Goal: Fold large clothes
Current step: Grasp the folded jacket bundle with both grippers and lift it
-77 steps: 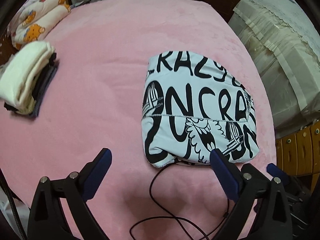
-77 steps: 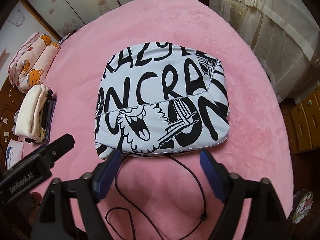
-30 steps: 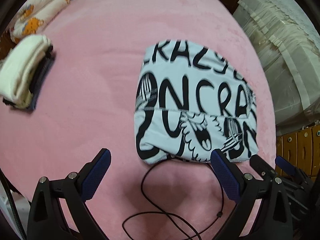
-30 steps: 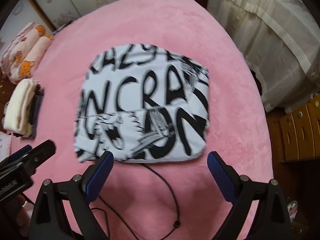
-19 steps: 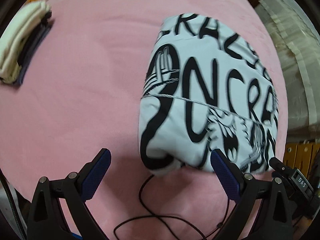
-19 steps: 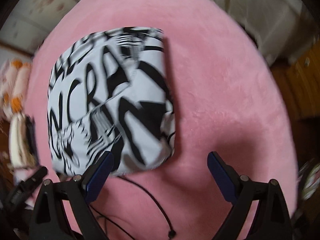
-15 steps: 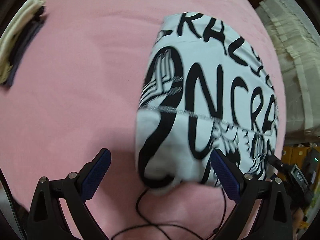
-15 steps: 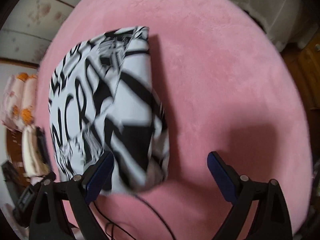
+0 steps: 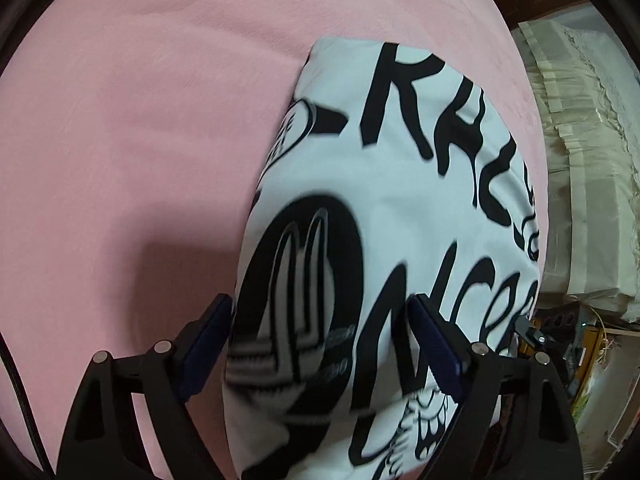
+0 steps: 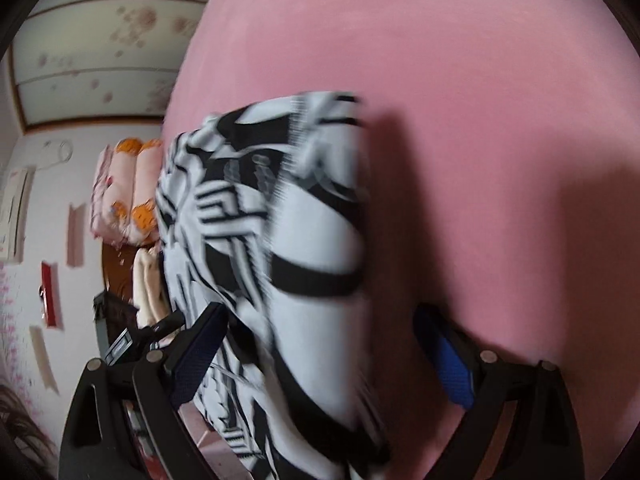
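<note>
The folded white garment point(image 9: 392, 216) with bold black lettering lay on the pink blanket point(image 9: 132, 128). Only fragments of its print could be read: "RA" at the top and "NCR" lower down. The left gripper point(image 9: 320, 340) had just been closing, its jaws spread around the garment's near edge, with cloth between them; whether the pads pressed it could not be told. The right gripper point(image 10: 332, 344) stood spread over the garment's blurred end.

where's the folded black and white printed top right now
The folded printed top lies on the pink bed cover, right of centre in the left wrist view, its near end between the fingers of the left tool, with cream bedding beyond the bed's right edge.
</note>
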### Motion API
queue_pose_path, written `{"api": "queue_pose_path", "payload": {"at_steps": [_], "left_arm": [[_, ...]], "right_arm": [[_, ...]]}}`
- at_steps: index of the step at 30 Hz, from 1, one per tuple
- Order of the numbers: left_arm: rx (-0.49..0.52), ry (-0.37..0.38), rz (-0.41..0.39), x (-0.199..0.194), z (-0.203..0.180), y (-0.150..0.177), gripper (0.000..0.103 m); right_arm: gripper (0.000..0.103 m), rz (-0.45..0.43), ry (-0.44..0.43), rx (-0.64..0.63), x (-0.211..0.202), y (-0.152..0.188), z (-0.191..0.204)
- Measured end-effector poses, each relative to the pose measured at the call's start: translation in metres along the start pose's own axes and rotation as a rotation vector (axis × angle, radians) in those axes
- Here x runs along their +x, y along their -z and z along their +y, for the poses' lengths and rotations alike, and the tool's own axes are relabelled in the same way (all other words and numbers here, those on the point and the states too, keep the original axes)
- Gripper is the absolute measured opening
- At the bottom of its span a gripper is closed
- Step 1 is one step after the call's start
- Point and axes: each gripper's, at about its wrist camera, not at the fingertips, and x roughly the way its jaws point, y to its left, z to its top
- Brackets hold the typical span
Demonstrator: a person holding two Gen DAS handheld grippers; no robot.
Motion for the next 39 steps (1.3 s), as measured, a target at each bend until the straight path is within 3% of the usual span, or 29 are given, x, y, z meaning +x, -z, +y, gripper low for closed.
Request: {"api": "queue_pose_path", "payload": {"at_steps": [3,5,6,7,10,13,18,27,32,39], "left_arm": [[0.010,0.005,-0.026,0.005,-0.002,-0.010,0.087],[-0.005,-0.010,-0.028,0.008,-0.004,-0.011,0.084],[-0.009,-0.014,-0.034,0.006,-0.005,-0.011,0.080],[-0.005,-0.021,-0.041,0.004,-0.009,-0.007,0.076],[0.022,-0.032,-0.069,-0.006,-0.021,0.001,0.059],[0.025,-0.020,-0.096,-0.021,-0.025,0.006,0.043],[0.068,-0.044,-0.136,-0.045,-0.040,0.019,0.032],[0.160,-0.053,-0.225,-0.124,-0.041,0.033,0.031],[0.200,-0.044,-0.275,-0.177,-0.011,0.029,0.031],[0.224,-0.084,-0.324,-0.281,0.080,0.008,0.031]], "right_arm": [[0.088,0.017,-0.085,-0.064,0.016,-0.009,0.017],[0.078,0.037,-0.040,-0.082,0.029,-0.013,0.025],[0.073,0.044,-0.011,-0.098,0.032,-0.014,0.029],[0.062,0.043,-0.003,-0.108,0.030,-0.013,0.031],[0.035,0.033,-0.043,-0.142,0.020,-0.004,0.037],[0.024,0.009,-0.067,-0.184,0.009,0.006,0.051],[0.020,-0.054,-0.096,-0.242,-0.008,0.024,0.083],[0.020,-0.119,-0.116,-0.350,-0.027,0.063,0.146],[0.020,-0.168,-0.118,-0.389,-0.021,0.090,0.194],[0.020,-0.196,-0.155,-0.422,0.031,0.141,0.288]]}}
